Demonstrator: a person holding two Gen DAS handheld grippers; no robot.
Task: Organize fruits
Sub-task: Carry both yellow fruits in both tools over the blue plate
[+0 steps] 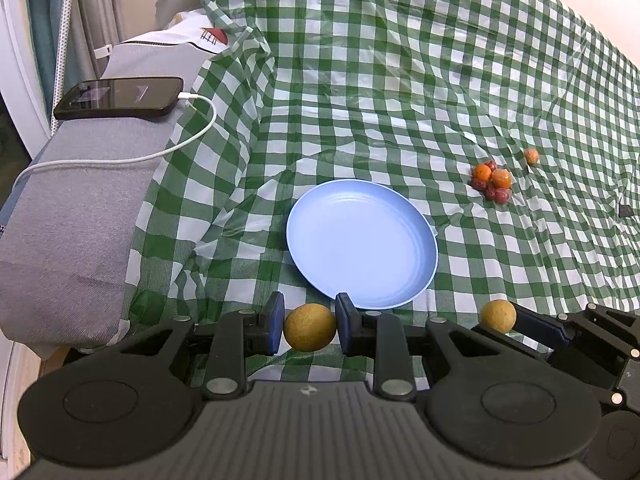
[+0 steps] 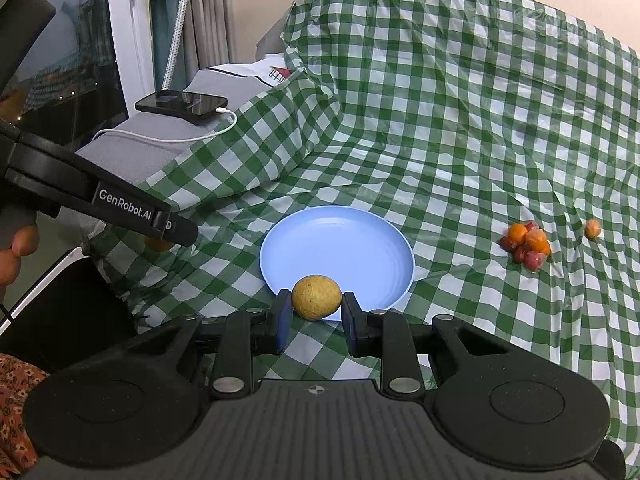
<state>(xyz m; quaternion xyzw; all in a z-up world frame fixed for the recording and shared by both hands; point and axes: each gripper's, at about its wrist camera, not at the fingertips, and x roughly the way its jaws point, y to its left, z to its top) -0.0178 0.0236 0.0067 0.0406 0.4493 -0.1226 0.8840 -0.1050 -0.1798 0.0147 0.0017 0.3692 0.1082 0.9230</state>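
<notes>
My left gripper point(image 1: 310, 326) is shut on a yellow-brown round fruit point(image 1: 310, 327), held just in front of the near rim of the light blue plate point(image 1: 360, 240). My right gripper point(image 2: 316, 312) is shut on a second yellow-brown fruit point(image 2: 317, 297) at the plate's point(image 2: 340, 248) near edge; that fruit also shows at the right of the left wrist view point(image 1: 498, 316). The plate holds nothing. A pile of small orange and red fruits point(image 1: 491, 182) point(image 2: 527, 246) lies to the right of the plate, with one orange fruit point(image 1: 531, 156) point(image 2: 592, 228) apart.
A green-and-white checked cloth point(image 1: 400, 80) covers the soft, wrinkled surface. A black phone point(image 1: 120, 98) with a white charging cable point(image 1: 132, 158) lies on a grey cushion at the left. The left gripper's body point(image 2: 120, 208) crosses the left of the right wrist view.
</notes>
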